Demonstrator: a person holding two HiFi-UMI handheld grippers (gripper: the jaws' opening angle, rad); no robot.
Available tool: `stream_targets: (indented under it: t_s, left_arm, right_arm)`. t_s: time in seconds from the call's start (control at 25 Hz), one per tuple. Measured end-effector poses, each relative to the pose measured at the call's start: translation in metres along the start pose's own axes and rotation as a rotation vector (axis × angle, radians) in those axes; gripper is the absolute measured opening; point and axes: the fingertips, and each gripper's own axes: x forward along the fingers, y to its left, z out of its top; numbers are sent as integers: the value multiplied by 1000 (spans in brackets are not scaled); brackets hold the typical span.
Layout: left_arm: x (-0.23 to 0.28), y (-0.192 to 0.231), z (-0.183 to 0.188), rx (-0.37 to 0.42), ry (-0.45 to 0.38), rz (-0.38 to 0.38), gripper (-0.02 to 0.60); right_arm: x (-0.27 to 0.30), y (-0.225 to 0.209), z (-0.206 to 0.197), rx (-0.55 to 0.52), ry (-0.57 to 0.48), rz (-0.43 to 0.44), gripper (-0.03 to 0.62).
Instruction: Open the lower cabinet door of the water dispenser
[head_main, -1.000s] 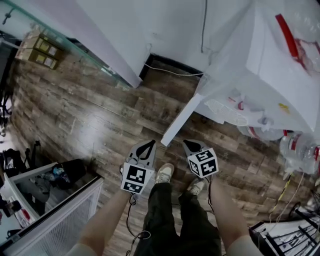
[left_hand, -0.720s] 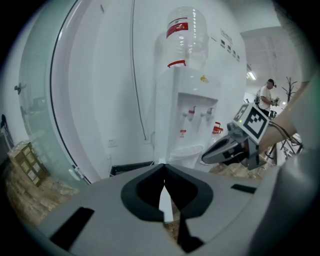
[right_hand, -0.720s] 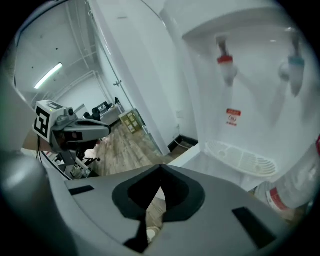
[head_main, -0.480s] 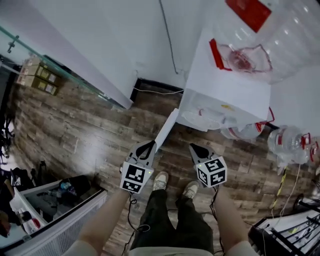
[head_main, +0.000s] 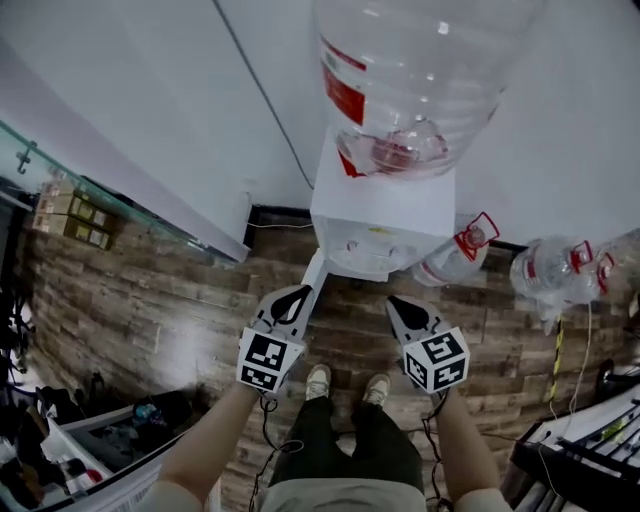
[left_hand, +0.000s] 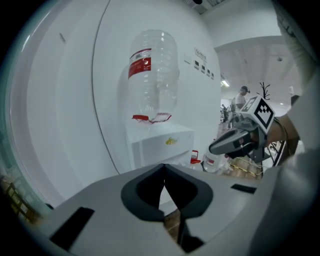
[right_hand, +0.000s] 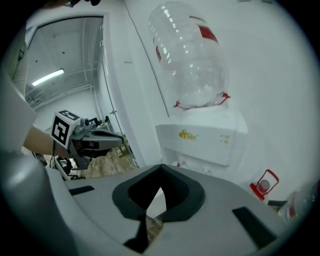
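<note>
The white water dispenser (head_main: 385, 215) stands against the wall with a clear bottle (head_main: 410, 80) upside down on top. Its lower cabinet door (head_main: 314, 275) stands swung out toward me, seen edge-on as a white strip. My left gripper (head_main: 298, 292) hovers by the door's outer end, shut and empty. To the right of the door, my right gripper (head_main: 395, 302) is likewise shut on nothing. The left gripper view shows the meeting jaws (left_hand: 164, 169) below the dispenser (left_hand: 160, 145). In the right gripper view the shut jaws (right_hand: 160, 169) point at the dispenser front (right_hand: 205, 140).
Spare water bottles (head_main: 555, 275) lie on the wood floor right of the dispenser. A cable (head_main: 265, 100) runs down the wall. A glass partition (head_main: 100, 190) and boxes (head_main: 75, 220) sit at left, a rack (head_main: 590, 460) at bottom right. The person's shoes (head_main: 345, 385) are below the grippers.
Both grippers have risen, still shut. The head view has swung from the floor up to the dispenser, now centred with its bottle in sight. The door stays open.
</note>
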Motion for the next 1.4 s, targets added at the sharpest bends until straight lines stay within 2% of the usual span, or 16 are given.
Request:
stream_targets:
  t_s: [0.24,0.4,0.64,0.76,0.88,1.16,1.28,1.4]
  left_arm:
    - [-20,-16,78,44,-85,-27,6]
    - [-37,-31,120,72,-124,-44,6]
    - [-64,-56,180,113,-197,-83,6]
    - [-80,-61,210,86,-241,-103,6]
    - [-96,-65,241,100,-300,-103,6]
    - [-147,-77,286,157,-384,-82,6]
    - [-166,-83,304,198,-415,-81,6]
    - [-181,-90,315,202,-450,-79,6]
  right_arm:
    - [-67,-5,59,-43,-84,-96,6]
    - [-114,-6,102,-60,-179,-164,5]
    - [-181,6,154,-100,-297,-211,6]
    - [-210,19,172,-127,-333,-226,6]
    - [-235,31,188,-157,-363,-236,6]
    - [-289,62,230,-209,-475,-258,6]
    - [-301,73,246,-269,-495,-261,6]
    - [-313,85,257,-308,-512,-249,6]
